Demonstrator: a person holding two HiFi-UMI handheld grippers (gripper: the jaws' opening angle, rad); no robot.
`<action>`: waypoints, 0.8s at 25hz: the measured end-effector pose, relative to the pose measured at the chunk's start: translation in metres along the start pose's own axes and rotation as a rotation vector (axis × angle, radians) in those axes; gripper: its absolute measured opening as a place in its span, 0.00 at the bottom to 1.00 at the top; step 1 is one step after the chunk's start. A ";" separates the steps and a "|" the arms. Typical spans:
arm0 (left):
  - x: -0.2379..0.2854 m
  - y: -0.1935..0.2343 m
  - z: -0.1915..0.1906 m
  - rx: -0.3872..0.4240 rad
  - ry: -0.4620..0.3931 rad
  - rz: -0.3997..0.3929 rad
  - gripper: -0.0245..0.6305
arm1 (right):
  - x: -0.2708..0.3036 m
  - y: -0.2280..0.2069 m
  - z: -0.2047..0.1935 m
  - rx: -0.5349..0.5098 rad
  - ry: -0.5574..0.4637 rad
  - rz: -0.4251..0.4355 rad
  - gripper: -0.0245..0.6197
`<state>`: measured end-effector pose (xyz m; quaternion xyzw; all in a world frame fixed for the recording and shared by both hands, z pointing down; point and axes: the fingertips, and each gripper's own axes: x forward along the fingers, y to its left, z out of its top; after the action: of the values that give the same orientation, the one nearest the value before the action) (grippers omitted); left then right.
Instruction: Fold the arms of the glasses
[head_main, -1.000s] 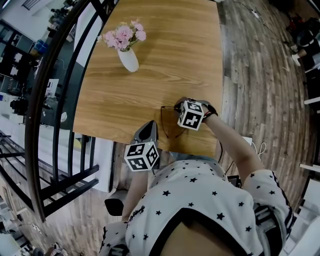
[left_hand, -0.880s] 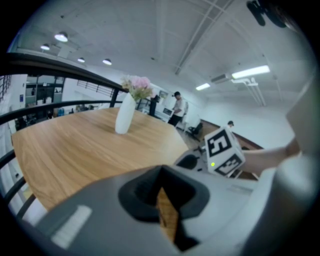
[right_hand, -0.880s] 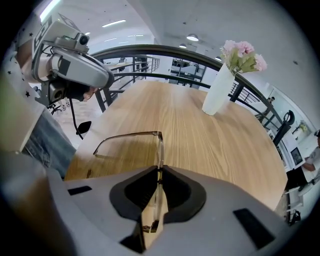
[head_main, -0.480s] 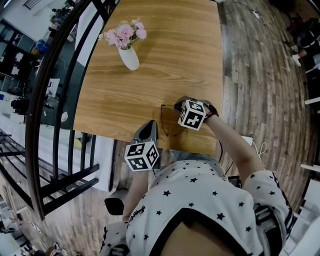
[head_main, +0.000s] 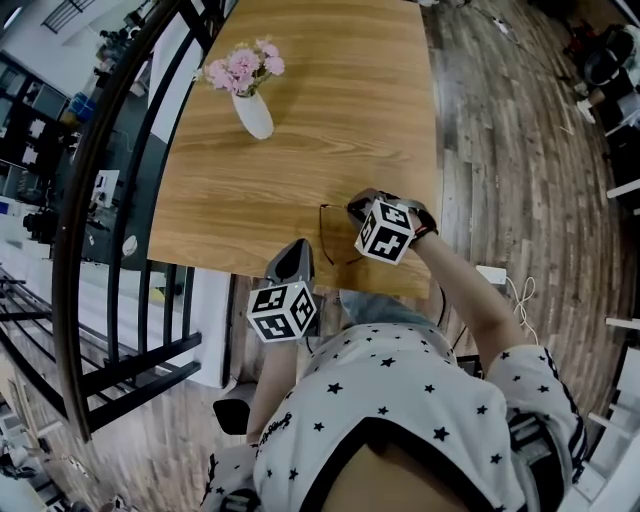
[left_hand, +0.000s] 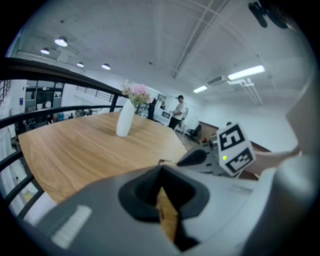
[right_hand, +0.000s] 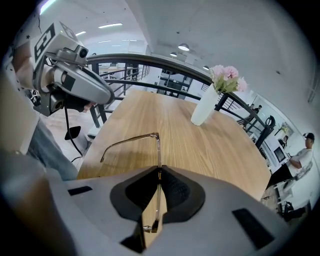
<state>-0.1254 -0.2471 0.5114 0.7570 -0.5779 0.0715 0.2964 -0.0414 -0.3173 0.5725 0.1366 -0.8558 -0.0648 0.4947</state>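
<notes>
The desk has a railing along its left side. A vase stands on the desk's far left part. The glasses are at the near edge, well apart from the vase, between the jaws of the right gripper. The left gripper is to its left, at the desk's near edge.

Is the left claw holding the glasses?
No, the left claw is shut on nothing; the glasses are pinched in the right claw.
</notes>
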 end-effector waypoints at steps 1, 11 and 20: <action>-0.002 -0.001 -0.001 0.003 -0.003 -0.002 0.05 | -0.003 0.002 0.000 0.005 -0.005 -0.010 0.07; -0.026 -0.019 -0.011 0.027 -0.025 -0.027 0.05 | -0.041 0.013 0.007 0.051 -0.056 -0.101 0.07; -0.045 -0.043 -0.020 0.044 -0.046 -0.112 0.06 | -0.074 0.021 0.014 0.090 -0.095 -0.182 0.07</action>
<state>-0.0956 -0.1922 0.4914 0.7959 -0.5395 0.0501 0.2700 -0.0225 -0.2752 0.5093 0.2325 -0.8644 -0.0775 0.4390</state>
